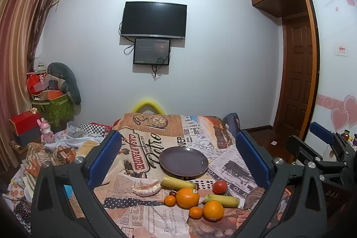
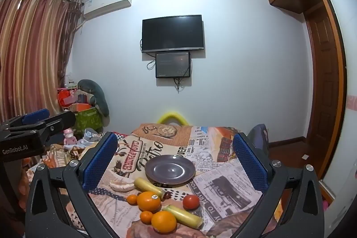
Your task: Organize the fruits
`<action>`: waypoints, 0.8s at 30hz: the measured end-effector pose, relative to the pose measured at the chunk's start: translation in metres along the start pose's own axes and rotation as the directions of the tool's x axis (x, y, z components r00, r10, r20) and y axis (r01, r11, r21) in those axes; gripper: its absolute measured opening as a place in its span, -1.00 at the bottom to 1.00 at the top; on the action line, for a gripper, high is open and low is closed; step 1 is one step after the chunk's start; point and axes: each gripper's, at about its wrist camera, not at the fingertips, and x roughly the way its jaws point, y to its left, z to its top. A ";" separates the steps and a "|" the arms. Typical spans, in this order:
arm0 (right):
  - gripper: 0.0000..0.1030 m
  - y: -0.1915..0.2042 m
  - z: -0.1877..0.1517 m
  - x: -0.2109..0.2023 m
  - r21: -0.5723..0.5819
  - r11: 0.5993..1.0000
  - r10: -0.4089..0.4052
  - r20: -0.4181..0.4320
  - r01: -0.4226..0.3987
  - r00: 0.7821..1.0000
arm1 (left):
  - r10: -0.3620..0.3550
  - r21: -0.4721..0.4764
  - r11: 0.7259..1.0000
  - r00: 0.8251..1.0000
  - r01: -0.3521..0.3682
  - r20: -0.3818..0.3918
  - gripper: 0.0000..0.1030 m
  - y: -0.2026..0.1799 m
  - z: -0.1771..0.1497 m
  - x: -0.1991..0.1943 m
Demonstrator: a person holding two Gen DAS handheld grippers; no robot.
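A dark purple plate (image 1: pixel 183 162) (image 2: pixel 170 168) lies bare on the newspaper-print cloth (image 1: pixel 234 168). In front of it are loose fruits: two bananas (image 1: pixel 177 182) (image 1: pixel 223 200), two large oranges (image 1: pixel 187 197) (image 1: pixel 213 210), two small tangerines (image 1: pixel 170 200) (image 1: pixel 196 212), a red tomato (image 1: pixel 219 186) and a peeled citrus piece (image 1: pixel 147 187). My left gripper (image 1: pixel 178 135) hangs open above and short of the fruits, holding nothing. My right gripper (image 2: pixel 175 136) is likewise open, with nothing between its blue pads (image 2: pixel 250 162). Each gripper shows at the side of the other's view.
Clutter lies left of the cloth: a pink toy (image 1: pixel 46 132), crumpled fabrics, red boxes (image 1: pixel 24 124) and a green box (image 1: pixel 54 107). A yellow foam loop (image 1: pixel 147 105) sits at the far edge, a dark chair back (image 1: pixel 232 123) at the far right. Wall screens and a door stand beyond.
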 end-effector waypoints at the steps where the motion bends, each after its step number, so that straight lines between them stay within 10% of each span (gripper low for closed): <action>1: 1.00 0.000 0.000 0.000 0.001 1.000 0.000 0.000 0.000 1.000 | 0.000 0.000 1.000 1.000 0.000 0.001 1.00 -0.001 0.000 0.000; 24: 1.00 0.000 0.003 -0.004 0.007 1.000 -0.006 0.002 0.006 1.000 | -0.004 -0.003 1.000 1.000 0.004 -0.002 1.00 -0.002 0.002 0.005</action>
